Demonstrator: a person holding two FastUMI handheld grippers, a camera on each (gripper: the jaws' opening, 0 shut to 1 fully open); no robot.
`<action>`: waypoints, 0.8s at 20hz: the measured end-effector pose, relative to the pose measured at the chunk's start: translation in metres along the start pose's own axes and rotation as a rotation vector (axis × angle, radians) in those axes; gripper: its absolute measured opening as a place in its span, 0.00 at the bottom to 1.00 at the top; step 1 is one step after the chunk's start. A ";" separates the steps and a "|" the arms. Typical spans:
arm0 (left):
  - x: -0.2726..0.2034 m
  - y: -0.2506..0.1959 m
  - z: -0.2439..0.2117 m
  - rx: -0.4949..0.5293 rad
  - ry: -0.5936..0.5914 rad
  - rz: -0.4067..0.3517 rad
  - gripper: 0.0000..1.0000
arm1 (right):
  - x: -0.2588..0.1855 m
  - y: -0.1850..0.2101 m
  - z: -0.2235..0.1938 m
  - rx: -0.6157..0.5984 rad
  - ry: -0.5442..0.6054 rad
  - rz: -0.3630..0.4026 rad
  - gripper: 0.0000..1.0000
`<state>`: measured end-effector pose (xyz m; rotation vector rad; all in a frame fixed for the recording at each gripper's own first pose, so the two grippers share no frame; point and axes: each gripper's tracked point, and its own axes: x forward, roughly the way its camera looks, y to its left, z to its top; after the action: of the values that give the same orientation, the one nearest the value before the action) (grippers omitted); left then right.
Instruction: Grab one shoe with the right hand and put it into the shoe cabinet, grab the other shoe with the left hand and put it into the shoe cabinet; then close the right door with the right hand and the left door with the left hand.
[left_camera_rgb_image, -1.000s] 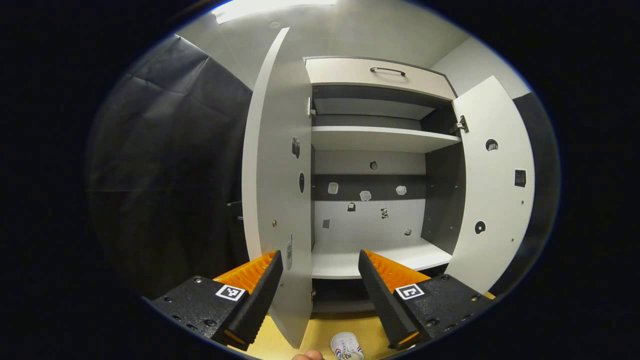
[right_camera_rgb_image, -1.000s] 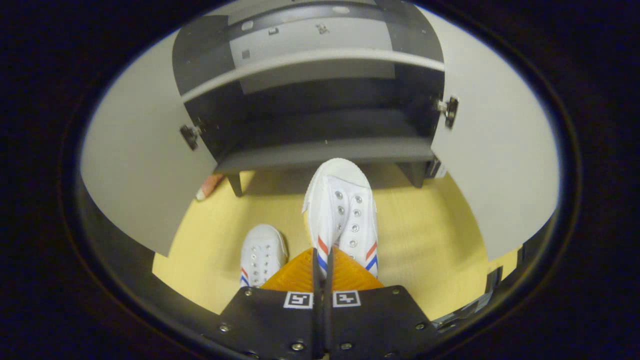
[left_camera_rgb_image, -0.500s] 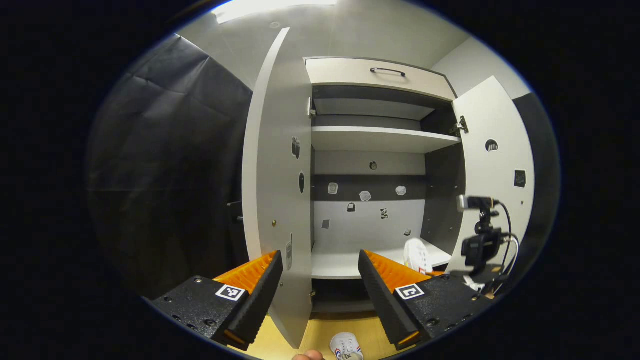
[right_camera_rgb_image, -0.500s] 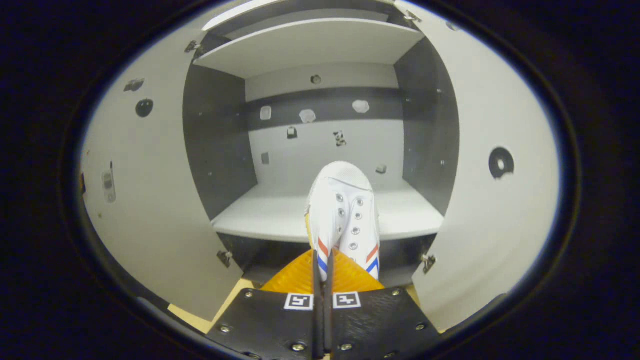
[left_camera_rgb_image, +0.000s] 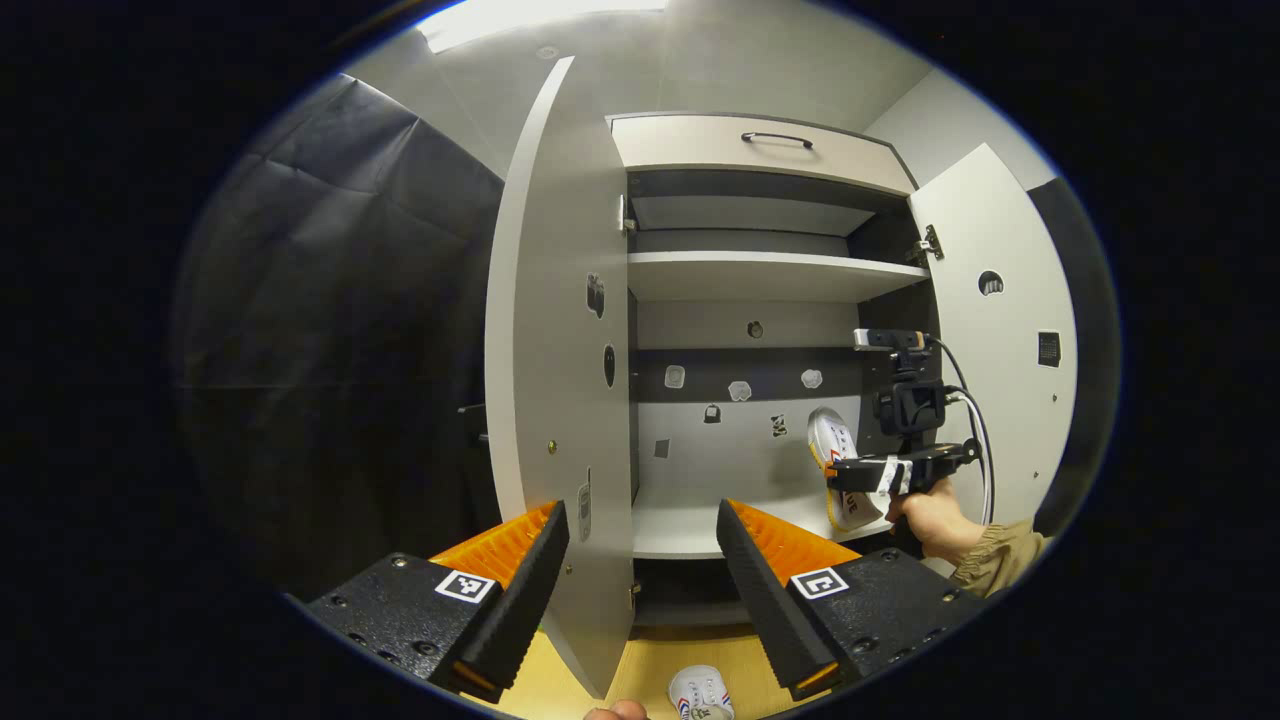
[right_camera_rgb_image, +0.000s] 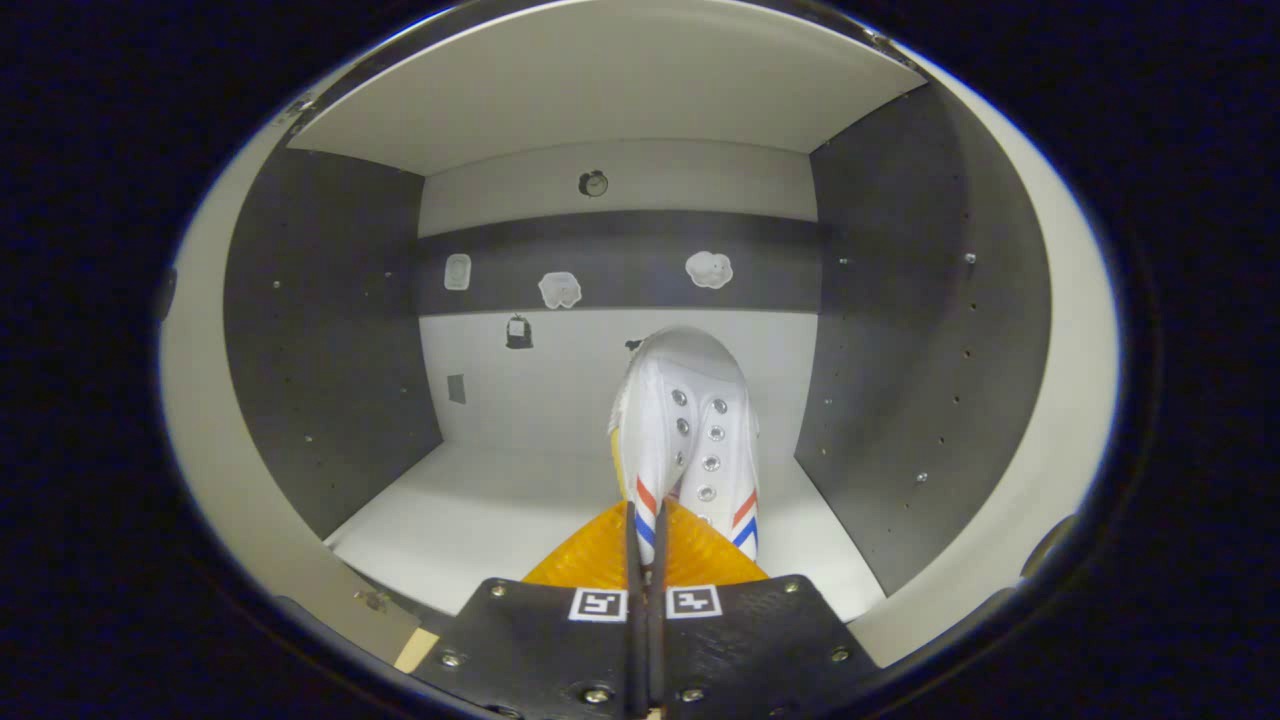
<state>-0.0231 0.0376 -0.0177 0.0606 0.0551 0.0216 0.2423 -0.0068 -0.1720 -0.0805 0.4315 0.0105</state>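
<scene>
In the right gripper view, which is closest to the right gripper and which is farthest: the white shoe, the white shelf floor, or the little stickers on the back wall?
1. White canvas shoe with red and blue stripes, pinched by the right gripper.
2. White shelf floor, below the shoe.
3. Small stickers on the grey-banded back wall, farthest.
</scene>
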 end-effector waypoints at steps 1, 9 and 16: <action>0.001 0.000 0.000 0.003 0.000 0.004 0.92 | 0.010 -0.003 -0.004 0.001 0.014 -0.003 0.00; 0.004 0.000 -0.003 0.014 0.008 0.030 0.92 | 0.058 -0.001 -0.038 0.012 0.120 -0.009 0.00; 0.005 0.000 -0.003 0.024 0.013 0.048 0.92 | 0.071 0.007 -0.055 0.021 0.180 0.004 0.00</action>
<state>-0.0184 0.0381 -0.0214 0.0863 0.0667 0.0696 0.2831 -0.0049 -0.2521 -0.0605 0.6112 0.0027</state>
